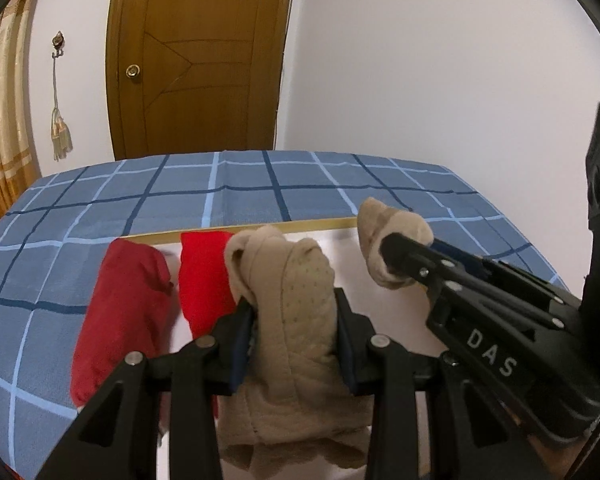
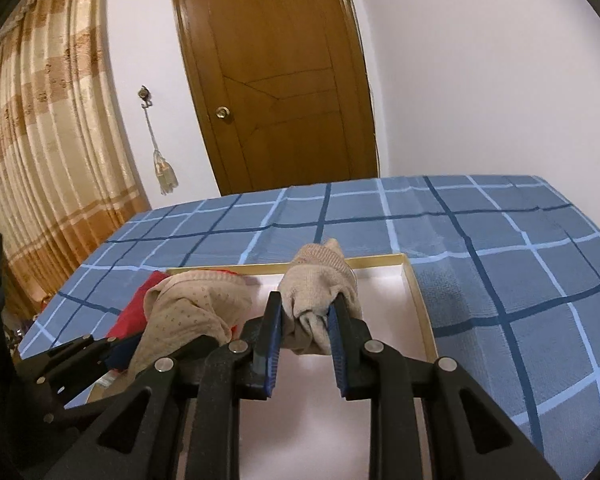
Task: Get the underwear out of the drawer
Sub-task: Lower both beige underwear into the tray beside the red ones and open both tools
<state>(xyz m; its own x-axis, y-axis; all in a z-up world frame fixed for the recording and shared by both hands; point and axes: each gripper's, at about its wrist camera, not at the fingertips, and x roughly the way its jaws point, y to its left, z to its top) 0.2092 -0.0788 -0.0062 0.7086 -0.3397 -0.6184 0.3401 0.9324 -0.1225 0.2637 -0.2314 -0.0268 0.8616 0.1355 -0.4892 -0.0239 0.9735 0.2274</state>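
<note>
Left wrist view: the left gripper [image 1: 294,316] is clamped on a beige dotted underwear [image 1: 290,304], its cloth bunched between the blue-lined jaws and hanging below them.
Right wrist view: the right gripper [image 2: 306,320] is clamped on another bunch of beige cloth [image 2: 320,284]; whether this is the same garment, I cannot tell.
Position: both bunches are held up above the drawer [image 2: 418,300], a shallow white tray with a tan rim.
Drawer location: it rests on a bed cover [image 1: 100,208] of blue check.
Other contents: a bright red garment [image 1: 204,276] lies in the drawer beside the left gripper.
Beside drawer: a dark red garment [image 1: 120,312] lies over the left rim onto the cover.
Background: wooden door [image 2: 276,76], white wall, striped curtain [image 2: 40,140], tassel [image 1: 60,136] on a hook.
</note>
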